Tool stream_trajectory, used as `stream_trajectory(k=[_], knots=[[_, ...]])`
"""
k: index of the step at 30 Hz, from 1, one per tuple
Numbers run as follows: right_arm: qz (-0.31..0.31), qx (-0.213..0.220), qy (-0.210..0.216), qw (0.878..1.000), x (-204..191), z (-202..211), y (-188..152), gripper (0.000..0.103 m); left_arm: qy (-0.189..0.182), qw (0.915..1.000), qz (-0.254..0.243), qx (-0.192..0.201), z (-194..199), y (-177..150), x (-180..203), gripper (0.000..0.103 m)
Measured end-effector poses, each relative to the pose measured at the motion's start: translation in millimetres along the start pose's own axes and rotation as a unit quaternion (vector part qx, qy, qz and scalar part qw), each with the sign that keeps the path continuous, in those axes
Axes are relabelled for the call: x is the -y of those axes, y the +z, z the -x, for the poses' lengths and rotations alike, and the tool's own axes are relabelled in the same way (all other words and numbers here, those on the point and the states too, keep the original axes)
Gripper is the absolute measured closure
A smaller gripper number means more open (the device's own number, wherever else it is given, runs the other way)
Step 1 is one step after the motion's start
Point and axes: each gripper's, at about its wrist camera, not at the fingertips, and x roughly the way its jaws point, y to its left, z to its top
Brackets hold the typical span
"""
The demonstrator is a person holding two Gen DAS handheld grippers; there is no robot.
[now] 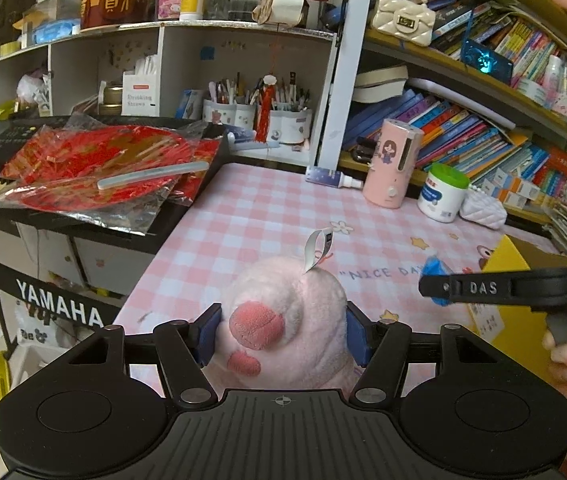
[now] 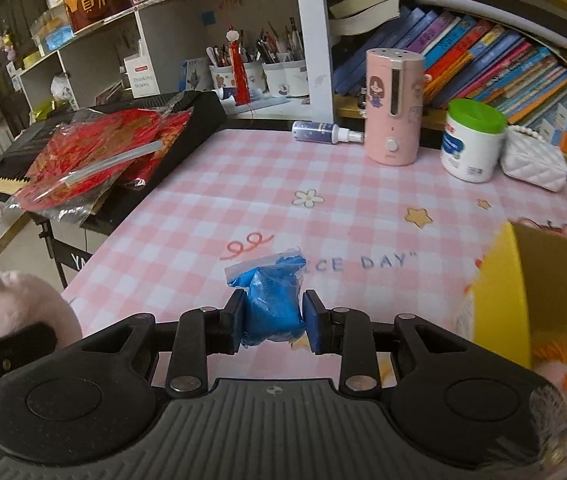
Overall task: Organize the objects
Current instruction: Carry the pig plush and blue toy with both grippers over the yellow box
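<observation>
My left gripper (image 1: 283,334) is shut on a pink plush toy (image 1: 287,320) with red paw pads and a white tag, held above the pink checked tablecloth (image 1: 263,216). The toy also shows at the left edge of the right wrist view (image 2: 19,308). My right gripper (image 2: 273,322) is shut on a blue bag (image 2: 271,304) of soft blue material, just above the cloth. The blue bag (image 1: 435,276) also shows in the left wrist view, behind the right gripper's finger. A yellow cardboard box (image 2: 531,300) stands open to the right, with a plush toy inside (image 2: 555,372).
At the back of the table stand a pink humidifier (image 2: 393,108), a green-lidded tub (image 2: 473,140), a white quilted purse (image 2: 535,164) and a lying spray bottle (image 2: 323,132). A black keyboard (image 2: 155,128) with red packets lies left. Bookshelves line the back.
</observation>
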Motion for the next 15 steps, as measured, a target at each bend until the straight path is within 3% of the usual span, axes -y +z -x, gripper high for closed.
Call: stream_trajectory(k=[15], knots=[[-0.020, -0.008, -0.034, 0.999, -19, 54, -57, 0.075, -0.043, 0.9988, -0.021, 0.000, 43, -30, -1, 0.042]])
